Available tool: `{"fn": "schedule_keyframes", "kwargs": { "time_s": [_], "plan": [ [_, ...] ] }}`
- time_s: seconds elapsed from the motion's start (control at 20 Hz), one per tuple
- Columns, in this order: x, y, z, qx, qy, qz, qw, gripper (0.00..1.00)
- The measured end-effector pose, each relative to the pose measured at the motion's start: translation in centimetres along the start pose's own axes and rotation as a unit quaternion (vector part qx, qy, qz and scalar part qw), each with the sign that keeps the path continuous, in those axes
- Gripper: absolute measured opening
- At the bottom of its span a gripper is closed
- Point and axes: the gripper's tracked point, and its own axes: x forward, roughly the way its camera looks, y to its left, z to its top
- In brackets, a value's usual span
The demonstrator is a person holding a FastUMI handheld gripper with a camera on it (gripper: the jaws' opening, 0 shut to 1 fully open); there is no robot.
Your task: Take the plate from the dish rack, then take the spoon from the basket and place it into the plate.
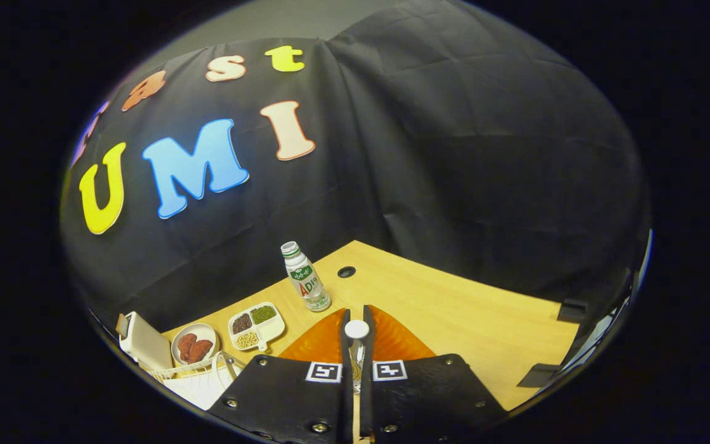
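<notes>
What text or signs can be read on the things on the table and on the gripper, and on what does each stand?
Bottle: its label carries print, too small and blurred to quote reliably.
Gripper, fingers shut on the spoon with the plate just beyond them: two square black-and-white code markers, one on each side, no words.
Nothing else there bears readable text.

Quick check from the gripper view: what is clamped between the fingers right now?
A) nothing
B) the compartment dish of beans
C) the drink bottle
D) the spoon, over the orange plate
D: the spoon stands clamped in the gripper, the orange plate just beyond the fingertips.
</notes>
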Motion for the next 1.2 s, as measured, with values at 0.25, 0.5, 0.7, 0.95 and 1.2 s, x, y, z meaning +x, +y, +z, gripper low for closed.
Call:
{"fn": "schedule_keyframes", "kwargs": {
  "time_s": [0.25, 0.5, 0.7, 0.95, 1.2],
  "plan": [
    [-5.3, 1.8, 2.8, -0.072, -0.034, 0.022, 0.997, 0.04],
    [-11.2, 5.5, 0.9, -0.106, -0.027, 0.09, 0.99, 0.04],
    [-15.4, 8.5, -2.7, -0.14, -0.004, 0.152, 0.978, 0.04],
    [-20.1, 12.0, -7.8, -0.17, 0.027, 0.221, 0.96, 0.04],
    [-22.4, 13.9, -12.4, -0.191, 0.044, 0.252, 0.948, 0.04]
  ]
}}
